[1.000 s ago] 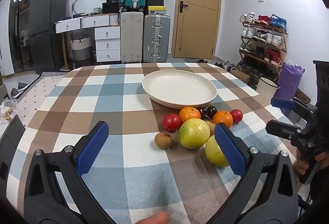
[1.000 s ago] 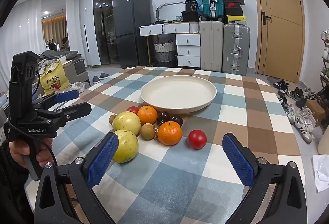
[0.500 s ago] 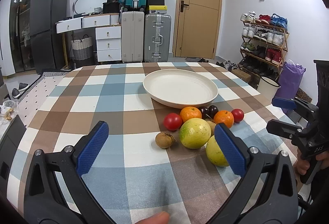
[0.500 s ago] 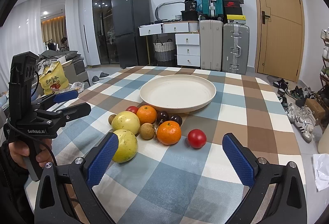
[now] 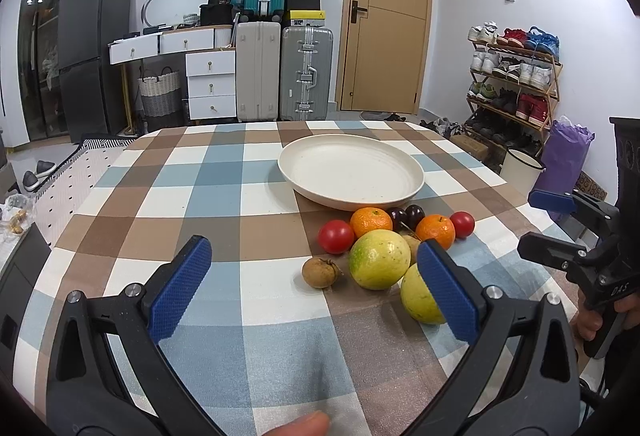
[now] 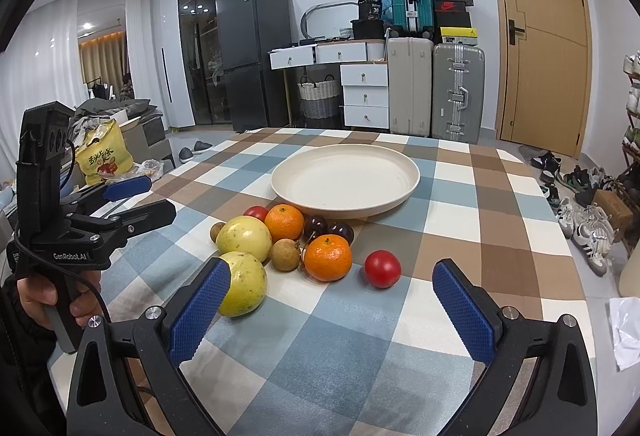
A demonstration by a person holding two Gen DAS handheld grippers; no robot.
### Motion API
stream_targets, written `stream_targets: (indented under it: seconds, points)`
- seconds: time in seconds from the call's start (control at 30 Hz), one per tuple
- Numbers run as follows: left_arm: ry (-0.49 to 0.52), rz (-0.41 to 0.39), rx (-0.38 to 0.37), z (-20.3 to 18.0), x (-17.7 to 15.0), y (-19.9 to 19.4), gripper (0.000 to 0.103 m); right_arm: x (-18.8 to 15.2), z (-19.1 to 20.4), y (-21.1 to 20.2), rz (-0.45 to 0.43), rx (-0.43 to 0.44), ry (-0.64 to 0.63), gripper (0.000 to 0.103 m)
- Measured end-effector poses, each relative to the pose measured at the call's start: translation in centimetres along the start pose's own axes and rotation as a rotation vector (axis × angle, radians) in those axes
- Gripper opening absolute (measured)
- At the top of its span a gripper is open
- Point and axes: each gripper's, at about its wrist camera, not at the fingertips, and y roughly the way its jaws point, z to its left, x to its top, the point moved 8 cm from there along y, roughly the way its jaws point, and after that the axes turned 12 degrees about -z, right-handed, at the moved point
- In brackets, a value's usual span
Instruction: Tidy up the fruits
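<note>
An empty cream plate (image 5: 352, 172) (image 6: 344, 178) sits on the checked tablecloth. In front of it lies a cluster of fruit: two yellow-green fruits (image 5: 379, 259) (image 6: 240, 286), two oranges (image 5: 435, 231) (image 6: 328, 257), two red tomatoes (image 5: 335, 236) (image 6: 382, 269), dark cherries (image 6: 329, 229) and small brown longans (image 5: 318, 273) (image 6: 285, 254). My left gripper (image 5: 314, 284) is open and empty, held short of the fruit. My right gripper (image 6: 332, 306) is open and empty, near the closest yellow-green fruit and the tomato. Each gripper shows in the other's view (image 5: 560, 232) (image 6: 128, 202).
The table (image 5: 168, 196) has a blue, brown and white checked cloth. Suitcases (image 5: 280, 72), white drawers, a dark fridge and a wooden door stand behind. A shoe rack (image 5: 516, 76) and a purple bag (image 5: 564, 156) are at the right of the table.
Both grippers have crept slightly forward towards the fruit; both stay open and empty. The fruit and plate have not moved.
</note>
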Motion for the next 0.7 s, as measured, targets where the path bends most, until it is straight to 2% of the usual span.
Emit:
stream_targets:
  seconds: [0.7]
  points:
    - [0.002,-0.001,0.003,0.14,-0.14,0.06,0.102,-0.04,-0.06,0.16,0.003,-0.002,0.002,0.103]
